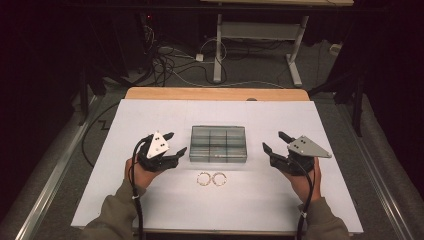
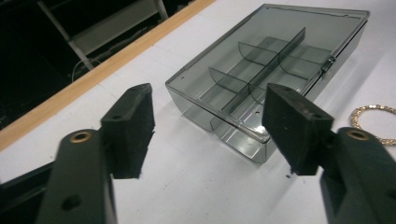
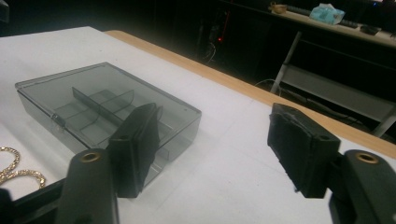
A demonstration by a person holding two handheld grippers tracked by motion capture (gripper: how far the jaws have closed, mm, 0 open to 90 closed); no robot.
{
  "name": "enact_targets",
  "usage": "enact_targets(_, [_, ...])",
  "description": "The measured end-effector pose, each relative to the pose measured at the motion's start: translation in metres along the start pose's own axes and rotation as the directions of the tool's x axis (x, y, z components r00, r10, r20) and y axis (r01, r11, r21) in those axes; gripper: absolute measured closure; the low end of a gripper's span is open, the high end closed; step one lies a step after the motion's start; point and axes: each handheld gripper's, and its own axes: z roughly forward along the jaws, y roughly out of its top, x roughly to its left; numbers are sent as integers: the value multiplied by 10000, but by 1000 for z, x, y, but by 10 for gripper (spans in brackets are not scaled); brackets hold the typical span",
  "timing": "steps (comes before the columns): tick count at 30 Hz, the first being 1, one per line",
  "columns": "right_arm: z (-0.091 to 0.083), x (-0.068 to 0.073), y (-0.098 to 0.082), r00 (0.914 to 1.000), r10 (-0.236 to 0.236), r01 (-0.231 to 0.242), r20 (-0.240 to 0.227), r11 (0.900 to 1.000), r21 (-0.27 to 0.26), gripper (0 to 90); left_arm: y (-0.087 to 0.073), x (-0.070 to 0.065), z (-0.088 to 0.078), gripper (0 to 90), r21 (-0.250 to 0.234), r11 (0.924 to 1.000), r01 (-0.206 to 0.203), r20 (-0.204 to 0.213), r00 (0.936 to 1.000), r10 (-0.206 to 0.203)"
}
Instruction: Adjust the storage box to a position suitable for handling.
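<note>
One smoky transparent compartment box [image 1: 218,144], lid closed, dividers visible inside, lies at the centre of the high view on the white table [image 1: 150,200]. Two gold ring-shaped chains [image 1: 211,178] lie side by side just below it in the frame, apart from the box. Left gripper [image 1: 175,143], left of the box, jaws spread apart, holding nothing. Right gripper [image 1: 275,142], right of the box, jaws likewise apart and empty. Wooden table edge [image 1: 215,93] along the top.
</note>
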Motion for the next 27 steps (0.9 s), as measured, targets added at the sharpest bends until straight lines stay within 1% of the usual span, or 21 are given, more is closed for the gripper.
enact_targets(1, [-2,1,0,10000,-81,81,-15,9999,-63,335,0,-1,-2,289,-55,10000,-67,-6,10000,67])
enact_targets(4, [-10,3,0,9999,-57,56,-114,9998,-170,316,-2,-3,-8,250,-298,9995,-114,-50,9999,113])
enact_targets(6, [-14,4,0,9998,-129,124,-150,9995,-277,292,-4,-7,-12,244,-424,9986,-323,-122,9994,318])
enact_targets(10, [-22,8,-3,9992,-332,324,-230,9989,-339,279,-10,-11,-19,233,-604,9976,-341,12,9994,343])
enact_targets(11, [-24,9,-4,9990,-388,379,-241,9986,-365,278,-12,-12,-20,231,-561,9976,-396,48,9992,399])
enact_targets(12, [-25,10,-5,9990,-341,332,-298,9990,-303,273,-14,-13,-22,222,-546,9975,-440,46,9990,443])
enact_targets(14, [-28,11,-9,9985,-462,451,-310,9984,-343,266,-20,-15,-24,217,-517,9977,-448,200,9987,459])
enact_targets(18, [-35,13,-20,9984,-422,406,-388,9983,-408,259,-33,-17,-27,204,-204,9985,-515,300,9982,521])
enact_targets(20, [-38,14,-27,9985,-417,406,-368,9987,-313,252,-39,-18,-29,200,-56,9991,-427,354,9985,429])
enact_targets(21, [-40,14,-30,9986,-335,324,-409,9991,-265,252,-42,-19,-31,199,10,9991,-435,326,9985,435])
enact_targets(22, [-42,15,-33,9984,-374,367,-423,9992,-184,253,-44,-20,-33,199,61,9993,-365,307,9989,363])
enact_targets(25, [-48,17,-42,9986,-342,345,-405,9994,69,254,-51,-24,-44,203,-23,9999,-115,246,9996,116])
enact_targets(26, [-50,18,-45,9989,-292,299,-376,9994,170,254,-54,-26,-46,203,31,10000,-88,259,9996,87])
enact_targets(27, [-54,21,-51,9986,-203,218,-489,9993,297,253,-58,-28,-48,200,97,10000,-9,313,9995,6])
